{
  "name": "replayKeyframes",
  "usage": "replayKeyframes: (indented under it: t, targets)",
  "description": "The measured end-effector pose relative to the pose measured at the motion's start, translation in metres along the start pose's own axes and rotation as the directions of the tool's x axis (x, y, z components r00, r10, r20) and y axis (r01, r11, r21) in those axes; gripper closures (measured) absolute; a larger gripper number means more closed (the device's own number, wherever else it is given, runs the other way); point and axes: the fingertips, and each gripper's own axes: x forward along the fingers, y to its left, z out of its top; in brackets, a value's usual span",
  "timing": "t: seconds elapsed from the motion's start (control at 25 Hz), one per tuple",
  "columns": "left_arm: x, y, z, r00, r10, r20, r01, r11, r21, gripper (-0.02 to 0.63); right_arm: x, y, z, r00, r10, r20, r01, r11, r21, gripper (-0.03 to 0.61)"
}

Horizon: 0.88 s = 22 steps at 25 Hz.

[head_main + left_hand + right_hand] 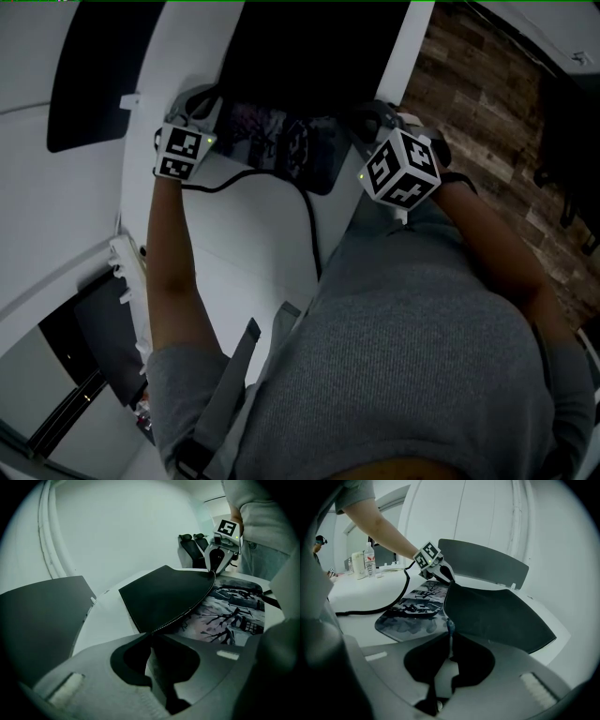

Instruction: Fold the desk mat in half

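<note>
The desk mat lies on the white table (253, 253), partly turned over: its black underside (164, 595) (497, 616) faces up above the printed face (229, 613) (415, 606). In the head view the printed face (272, 131) shows between the two grippers. My left gripper (152, 641) (208, 111) is shut on one corner of the raised edge. My right gripper (450, 641) (367, 122) is shut on the other corner. Each gripper appears in the other's view, the right gripper (220, 557) and the left gripper (433, 566), both holding the same stitched edge a little above the table.
A black cable (379, 606) (281, 178) runs across the table beside the mat. A second dark mat (94, 66) (37, 620) lies to the left. Bottles (361, 563) stand far off. A black chair (192, 548) stands beyond the table. Wooden floor (497, 103) is at the right.
</note>
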Motion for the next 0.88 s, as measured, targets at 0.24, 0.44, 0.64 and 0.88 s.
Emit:
replayKeyframes:
  t: [0.24,0.44,0.64,0.88]
  targets:
    - [-0.018,-0.011,-0.014,1.000,-0.009,-0.012,0.009,1.000,-0.003,0.581,0.000,0.023,0.004,0.999,0.044,-0.006,-0.044,0.999,-0.020,0.555]
    - [-0.033,-0.019,-0.024,1.000,-0.011,-0.013,0.011,1.000,-0.013,0.580,-0.002,0.045,0.008,0.996,0.092,-0.009,-0.092,0.995,-0.031,0.553]
    - [-0.046,-0.026,-0.035,1.000,-0.014,-0.019,0.014,0.999,-0.031,0.580,-0.003,0.066,0.013,0.983,0.184,-0.017,-0.184,0.983,-0.018,0.549]
    - [-0.060,-0.034,-0.046,0.999,-0.024,-0.027,0.023,0.999,-0.045,0.580,-0.003,0.087,0.017,0.972,0.232,-0.023,-0.233,0.971,-0.044,0.548]
